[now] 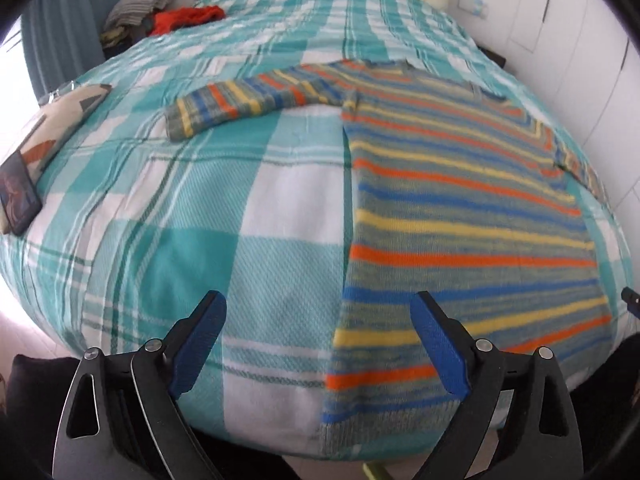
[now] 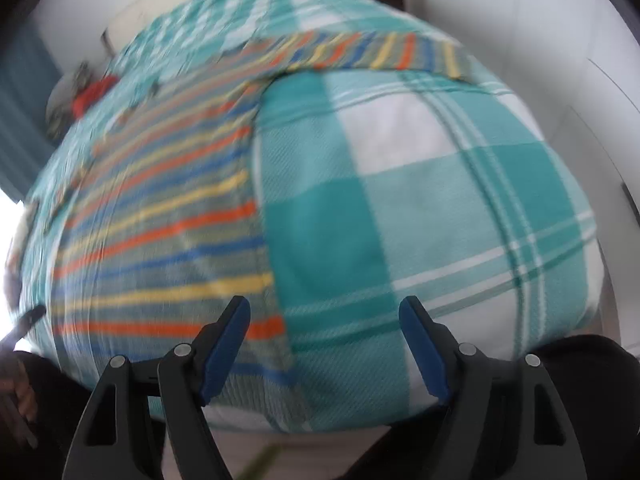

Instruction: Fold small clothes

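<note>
Left wrist view: grey knit sweater w/ orange, yellow, blue stripes (image 1: 460, 208) is spread flat at centre-right on teal-and-white checked bedspread (image 1: 200, 208), no fold yet made; left gripper (image 1: 320, 344) and right gripper (image 2: 325, 344) are both held spread wide, nothing pinched.

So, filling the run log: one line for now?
striped sweater: flat, unfolded | left gripper: open, empty | right gripper: open, empty

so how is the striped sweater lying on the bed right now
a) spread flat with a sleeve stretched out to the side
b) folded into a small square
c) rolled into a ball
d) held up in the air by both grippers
a: the striped sweater lies flat on the checked bedspread, one sleeve stretched out sideways, and neither open gripper holds it.
</note>
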Available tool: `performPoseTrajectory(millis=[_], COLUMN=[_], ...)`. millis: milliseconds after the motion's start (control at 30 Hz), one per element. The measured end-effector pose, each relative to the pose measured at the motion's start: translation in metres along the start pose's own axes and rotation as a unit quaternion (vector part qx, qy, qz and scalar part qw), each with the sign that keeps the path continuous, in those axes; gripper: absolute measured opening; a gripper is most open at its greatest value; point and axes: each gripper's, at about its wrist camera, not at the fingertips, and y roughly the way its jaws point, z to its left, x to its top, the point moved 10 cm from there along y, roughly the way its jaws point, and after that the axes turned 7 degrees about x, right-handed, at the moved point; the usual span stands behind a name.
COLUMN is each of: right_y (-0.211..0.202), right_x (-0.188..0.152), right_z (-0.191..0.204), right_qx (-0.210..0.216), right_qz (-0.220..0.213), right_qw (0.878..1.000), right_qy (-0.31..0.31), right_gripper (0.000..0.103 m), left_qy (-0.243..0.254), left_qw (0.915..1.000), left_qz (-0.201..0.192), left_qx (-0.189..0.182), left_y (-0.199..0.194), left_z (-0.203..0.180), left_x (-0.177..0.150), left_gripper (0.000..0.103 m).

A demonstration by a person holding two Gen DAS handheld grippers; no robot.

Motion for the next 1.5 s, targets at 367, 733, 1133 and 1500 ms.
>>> performPoseTrajectory(millis=[367, 733, 1133, 1500], right_y=[0.015, 0.033, 0.044, 0.046], right_x=[0.039, 0.026, 0.020, 0.019], right_z=[-0.030, -0.032, -0.026, -0.025], right_qx=[-0.049, -0.042, -0.071, -0.086], right_qz=[-0.107, -0.089, -0.075, -0.075], right_qw=[0.992, 0.993, 0.994, 0.993], right_qy=[0.051, 0.064, 0.032, 0.022], right_gripper=[0.087, 0.100, 0.103, 0.103], left_qy=[-0.089, -0.069, -0.062, -0.058], left_qw=[0.9951, 0.9952, 0.9949, 0.9950], left_qz=[0.021, 0.047, 0.043, 0.043], left_qx=[0.038, 0.051, 0.066, 0.069], left_y=[0.064, 0.081, 0.082, 0.082], left_z=[0.043, 0.032, 0.031, 0.030], left_x=[0.009, -0.002, -0.004, -0.004], left_gripper=[0.095, 0.103, 0.103, 0.103])
